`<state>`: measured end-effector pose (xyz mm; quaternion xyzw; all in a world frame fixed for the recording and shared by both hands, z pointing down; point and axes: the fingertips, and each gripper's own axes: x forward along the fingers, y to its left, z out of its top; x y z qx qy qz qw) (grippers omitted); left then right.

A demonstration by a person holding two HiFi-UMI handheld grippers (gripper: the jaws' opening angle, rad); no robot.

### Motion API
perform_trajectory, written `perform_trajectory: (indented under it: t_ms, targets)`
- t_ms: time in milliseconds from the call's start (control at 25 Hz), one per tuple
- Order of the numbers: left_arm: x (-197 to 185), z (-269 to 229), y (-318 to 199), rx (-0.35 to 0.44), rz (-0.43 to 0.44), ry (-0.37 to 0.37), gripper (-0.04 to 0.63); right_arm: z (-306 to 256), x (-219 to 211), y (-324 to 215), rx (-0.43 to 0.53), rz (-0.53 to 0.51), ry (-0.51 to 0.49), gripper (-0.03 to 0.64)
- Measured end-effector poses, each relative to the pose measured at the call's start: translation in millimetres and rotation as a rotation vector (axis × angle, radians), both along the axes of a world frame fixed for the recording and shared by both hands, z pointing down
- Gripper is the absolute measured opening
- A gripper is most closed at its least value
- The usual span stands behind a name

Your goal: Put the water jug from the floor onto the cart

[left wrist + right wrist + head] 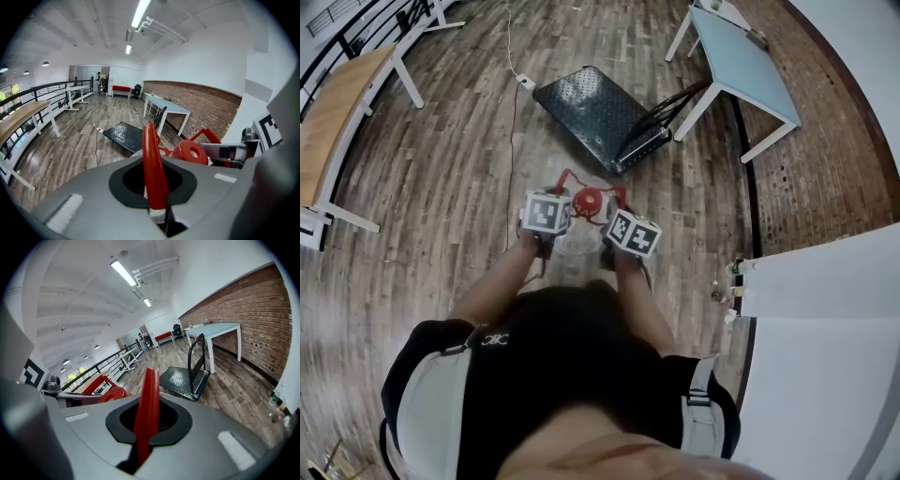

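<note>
A clear water jug (576,251) with a red cap (590,199) hangs in front of the person, off the floor. Its red carrying handle (565,178) loops up on both sides. My left gripper (548,217) is shut on the left strip of the handle (153,164), and its view shows the red cap (190,152) just to the right. My right gripper (628,230) is shut on the right strip of the handle (146,404). The black platform cart (598,114) with its folded handle bar stands on the floor ahead of the jug.
A pale blue table (742,58) stands right of the cart by the brick wall (853,141). A wooden bench table (336,112) and railing run along the left. A cable (512,103) lies on the wood floor. White panels (825,309) stand at the right.
</note>
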<state>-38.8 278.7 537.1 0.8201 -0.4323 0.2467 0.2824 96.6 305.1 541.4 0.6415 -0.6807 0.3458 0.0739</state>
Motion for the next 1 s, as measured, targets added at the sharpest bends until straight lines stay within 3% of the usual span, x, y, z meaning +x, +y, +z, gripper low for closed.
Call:
perform_trajectory:
  t_ms: [400, 680, 1000]
  targets:
    - [-15, 5, -47, 0.044, -0.023, -0.03, 0.017, 1, -19, -50, 0.008, -0.046, -0.016, 0.018]
    - [-26, -6, -88, -0.009, -0.066, -0.021, 0.018, -7, -30, -102, -0.017, -0.113, 0.008, 0.02]
    - [-17, 6, -167, -0.034, -0.083, -0.072, 0.018, -1, -20, -182, -0.055, -0.167, 0.007, 0.021]
